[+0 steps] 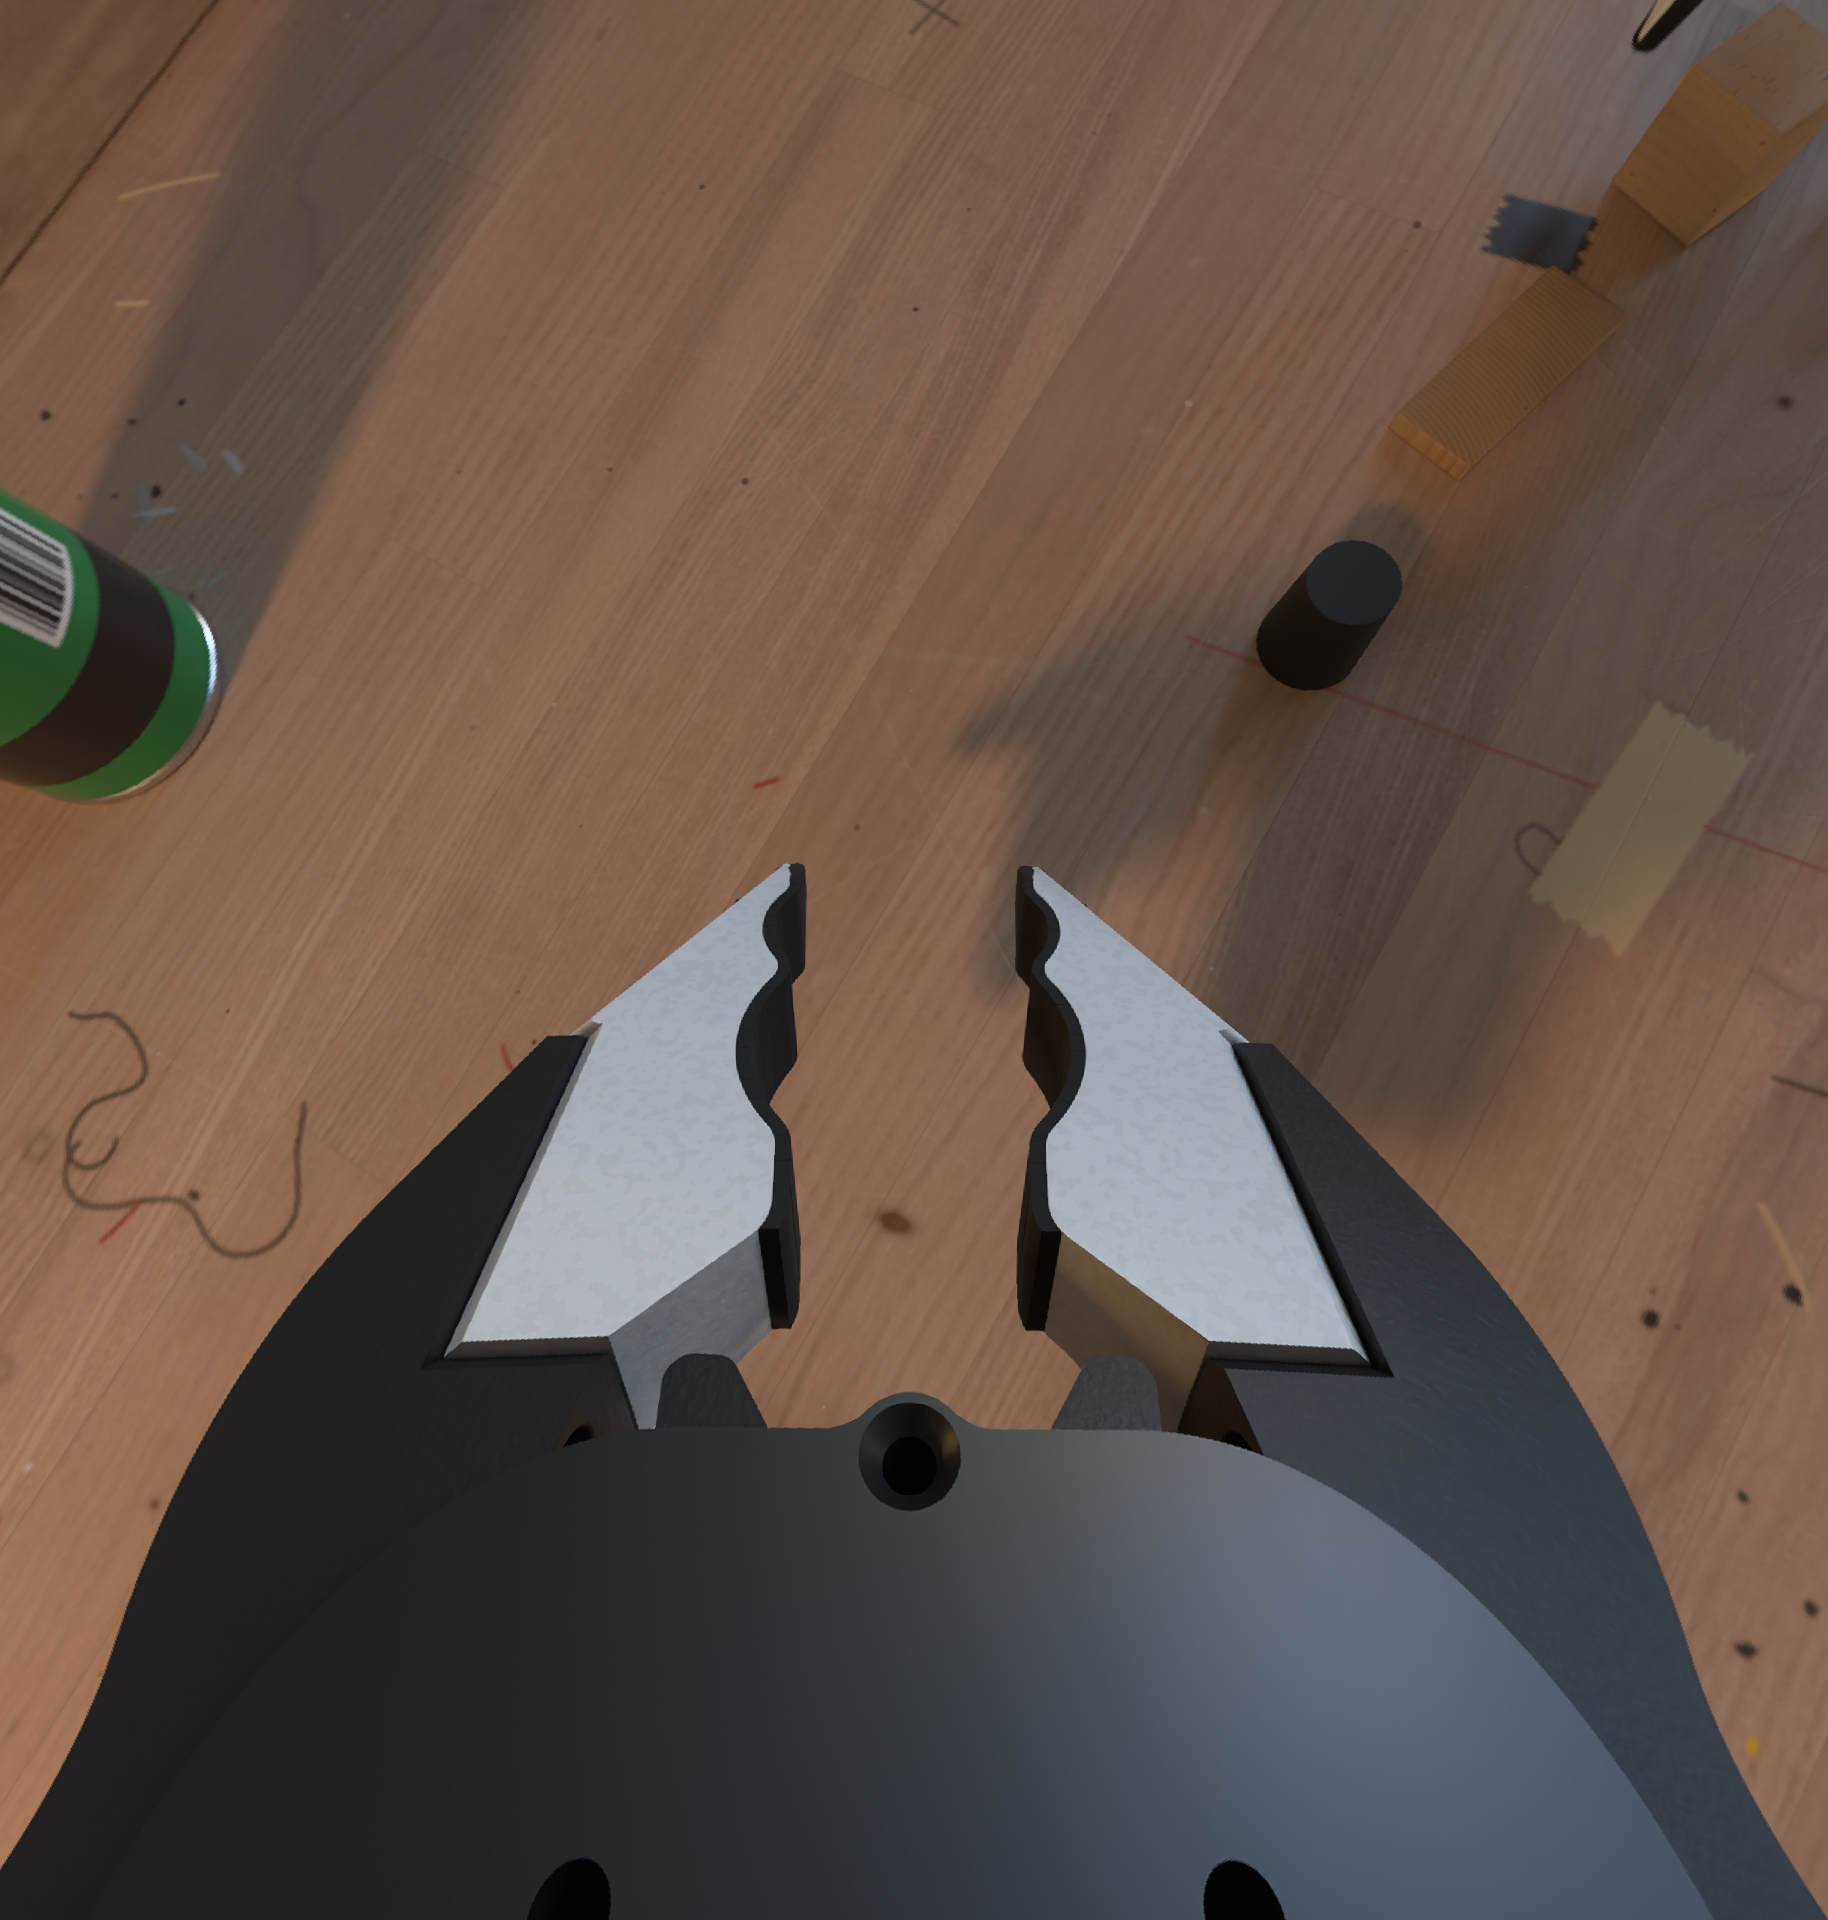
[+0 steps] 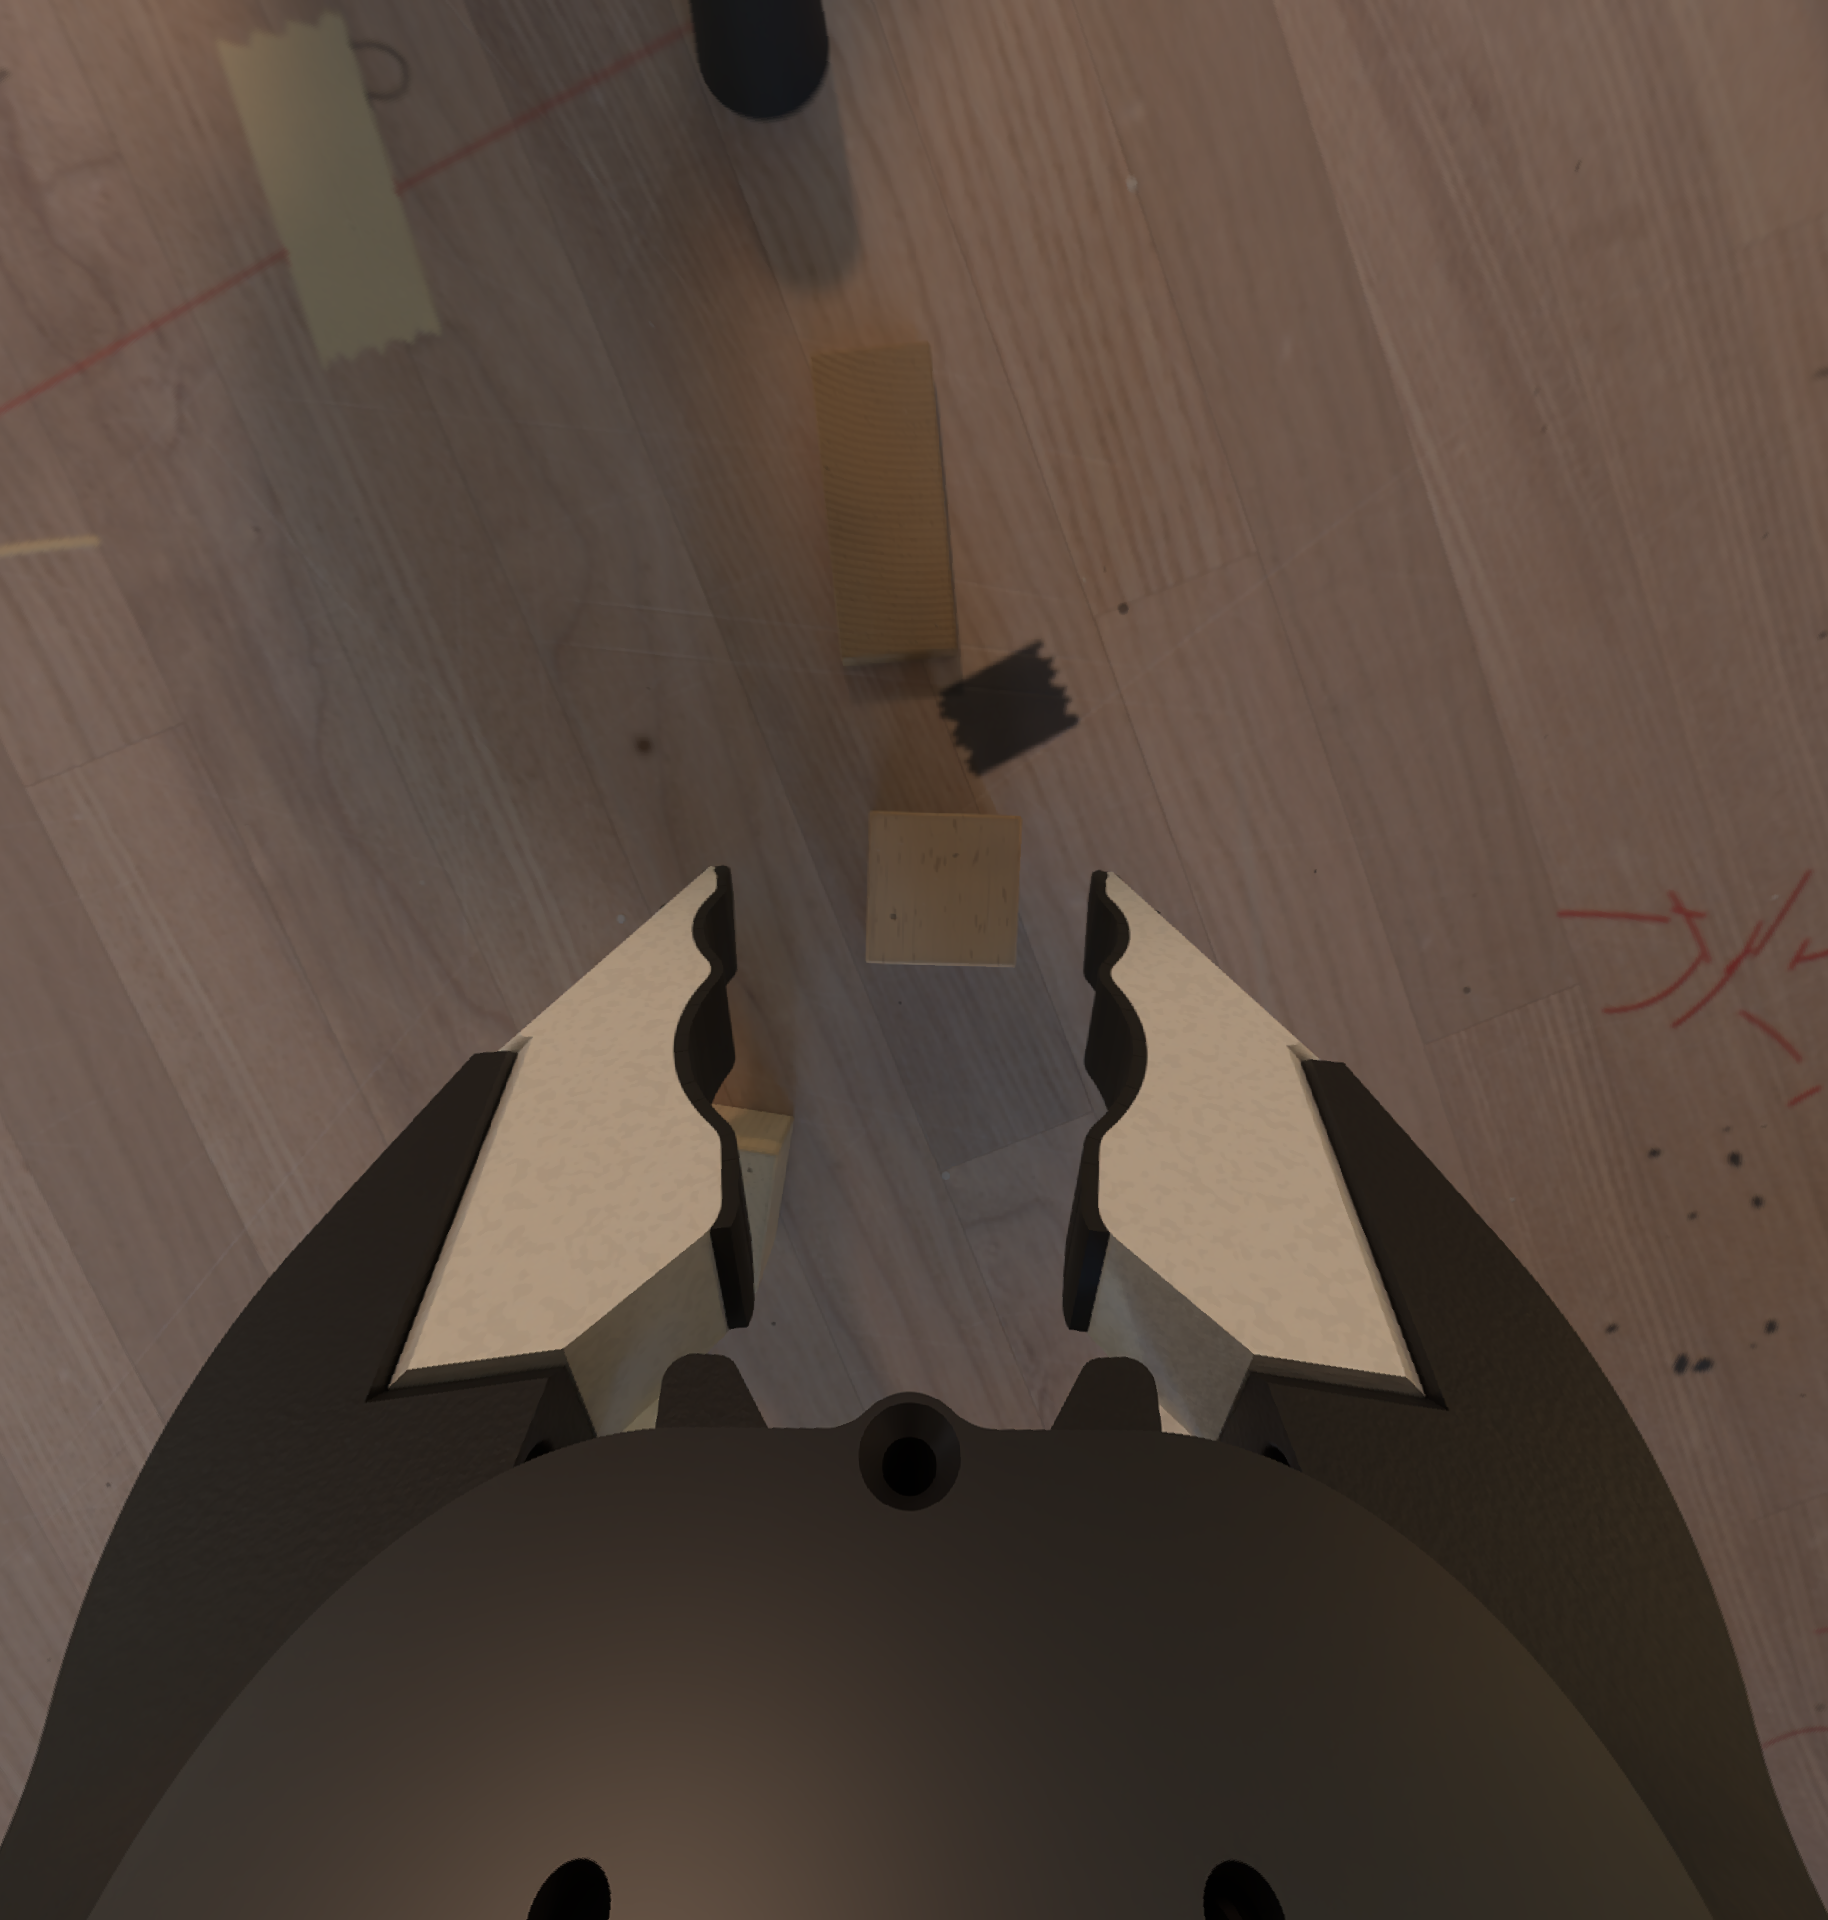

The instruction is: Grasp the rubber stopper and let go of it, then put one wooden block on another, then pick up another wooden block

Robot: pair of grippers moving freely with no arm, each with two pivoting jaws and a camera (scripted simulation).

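The left gripper (image 1: 910,883) is hanging over bare wooden table (image 1: 681,416), its jaws standing apart with nothing between them. Off to its far right, the black rubber stopper (image 1: 1325,613) is standing on end on the table, its round top facing up and leaning slightly toward the camera. Beyond it a flat wooden block (image 1: 1507,390) is lying on its broad face, its long axis running from near-left to far-right, and farther still an upright block (image 1: 1720,135) is standing with its long axis vertical. A scrap of black tape (image 1: 1538,231) is lying between those two blocks. A green can (image 1: 68,644) is sitting at the far left edge, and a strip of tan tape (image 1: 1642,831) is lying to the near right of the stopper.

The right gripper (image 2: 908,878) is looking straight down, jaws spread wide and holding nothing. The upright block's square top (image 2: 943,888) is showing just past the fingertips, roughly centred in the gap. The flat block (image 2: 884,504) is lying beyond it, long axis pointing away toward the stopper (image 2: 759,57) at the top edge. A third piece of wood (image 2: 764,1143) is peeking out beneath the left finger, mostly hidden.
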